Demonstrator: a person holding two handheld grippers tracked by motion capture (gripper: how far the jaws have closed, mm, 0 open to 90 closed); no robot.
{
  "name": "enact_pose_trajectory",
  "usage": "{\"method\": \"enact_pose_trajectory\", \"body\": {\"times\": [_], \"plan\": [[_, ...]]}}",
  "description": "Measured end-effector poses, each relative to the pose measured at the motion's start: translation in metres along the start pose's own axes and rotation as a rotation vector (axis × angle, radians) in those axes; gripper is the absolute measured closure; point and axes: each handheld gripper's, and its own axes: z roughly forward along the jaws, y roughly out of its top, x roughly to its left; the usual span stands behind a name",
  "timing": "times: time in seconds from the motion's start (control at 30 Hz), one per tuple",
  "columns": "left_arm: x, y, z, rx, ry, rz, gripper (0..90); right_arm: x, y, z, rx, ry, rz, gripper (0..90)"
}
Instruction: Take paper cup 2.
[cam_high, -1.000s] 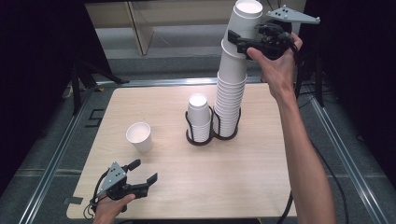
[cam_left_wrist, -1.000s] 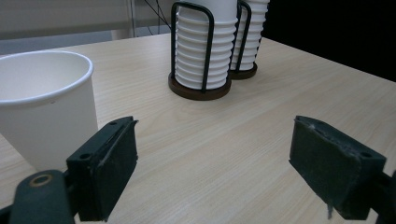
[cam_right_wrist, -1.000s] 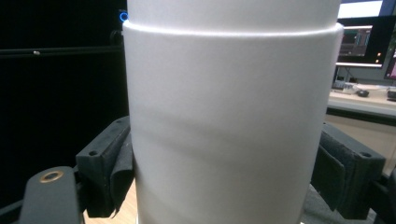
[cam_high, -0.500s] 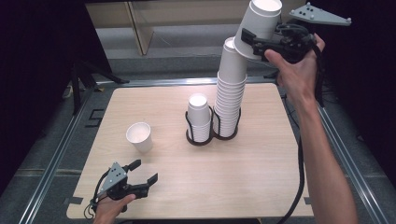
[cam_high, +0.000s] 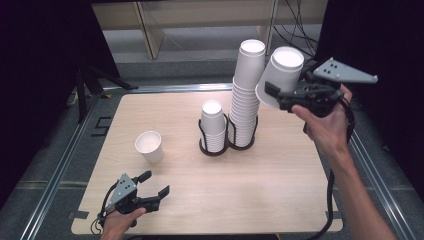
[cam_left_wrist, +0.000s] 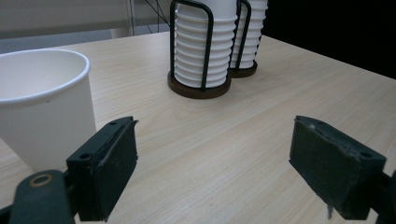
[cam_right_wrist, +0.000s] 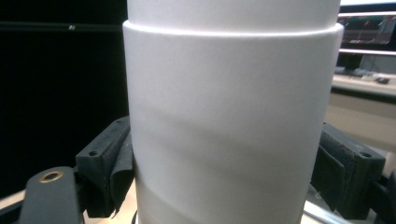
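Right gripper (cam_high: 272, 92) clamped on paper cup (cam_high: 280, 75), both pads pressed on cup wall; cup held tilted in air, just beside top of tall cup stack (cam_high: 246, 95), clear of it. Left gripper (cam_high: 152, 187) kept low at near table (cam_high: 280, 185) edge, jaws spread, nothing gripped. Single cup (cam_high: 149, 146) seen upright on table, near left gripper. Short stack (cam_high: 213, 126) seated in black wire holder (cam_high: 227, 145).

White paper cups (cam_high: 242, 95) in a black wire holder (cam_high: 227, 142) on a pale wood-grain table (cam_high: 280, 185); black gripper (cam_high: 277, 95).
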Motion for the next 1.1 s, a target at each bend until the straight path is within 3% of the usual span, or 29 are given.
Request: {"method": "enact_pose_trajectory", "body": {"times": [0.2,0.27,0.3,0.37,0.43,0.5,0.57,0.6,0.63,0.67,0.7,0.73,0.8,0.83,0.87,0.9,0.93,1.0,1.07,1.1], "plan": [[0.001,-0.001,0.002,-0.023,-0.019,0.001,14.7,0.012,-0.047,-0.001,0.033,0.045,0.058,17.6],[0.001,-0.001,0.003,-0.036,-0.029,0.006,14.7,0.015,-0.062,0.003,0.030,0.040,0.047,17.6],[0.000,-0.001,0.001,-0.015,-0.016,0.004,14.7,0.018,-0.069,0.004,0.054,0.060,0.080,17.6],[0.001,-0.001,0.004,-0.047,-0.035,0.006,14.7,0.021,-0.082,0.008,0.056,0.067,0.069,17.6],[0.001,-0.001,0.004,-0.047,-0.036,0.007,14.7,0.026,-0.096,0.013,0.062,0.076,0.070,17.6],[0.000,-0.001,0.005,-0.050,-0.041,0.013,14.7,0.030,-0.107,0.017,0.079,0.099,0.102,17.6],[-0.002,-0.001,0.004,-0.031,-0.031,0.008,14.7,0.035,-0.119,0.023,0.073,0.114,0.088,17.6],[-0.002,-0.001,0.004,-0.030,-0.034,0.013,14.7,0.041,-0.126,0.026,0.103,0.129,0.120,17.6],[-0.002,-0.001,0.006,-0.040,-0.039,0.017,14.7,0.043,-0.132,0.029,0.093,0.130,0.105,17.6],[-0.002,-0.001,0.008,-0.055,-0.051,0.029,14.7,0.046,-0.137,0.032,0.100,0.148,0.107,17.6],[-0.003,-0.001,0.007,-0.032,-0.037,0.023,14.7,0.050,-0.141,0.034,0.105,0.166,0.131,17.6],[-0.003,-0.001,0.011,-0.065,-0.060,0.035,14.7,0.053,-0.145,0.037,0.112,0.168,0.127,17.6],[-0.005,0.000,0.011,-0.037,-0.053,0.041,14.7,0.058,-0.153,0.043,0.121,0.186,0.106,17.6],[-0.004,0.000,0.014,-0.065,-0.074,0.053,14.7,0.060,-0.158,0.046,0.114,0.188,0.095,17.6],[-0.005,0.000,0.015,-0.067,-0.081,0.053,14.7,0.063,-0.160,0.047,0.136,0.201,0.117,17.6],[-0.005,0.001,0.015,-0.072,-0.087,0.051,14.7,0.065,-0.163,0.048,0.143,0.197,0.103,17.6],[-0.007,0.001,0.013,-0.045,-0.076,0.048,14.7,0.066,-0.166,0.049,0.148,0.199,0.096,17.6],[-0.009,0.004,0.014,-0.049,-0.087,0.070,14.7,0.072,-0.172,0.052,0.172,0.226,0.128,17.6],[-0.011,0.005,0.015,-0.047,-0.091,0.069,14.7,0.076,-0.177,0.054,0.171,0.237,0.120,17.6],[-0.012,0.004,0.019,-0.072,-0.105,0.055,14.7,0.077,-0.178,0.056,0.172,0.243,0.116,17.6]]}}
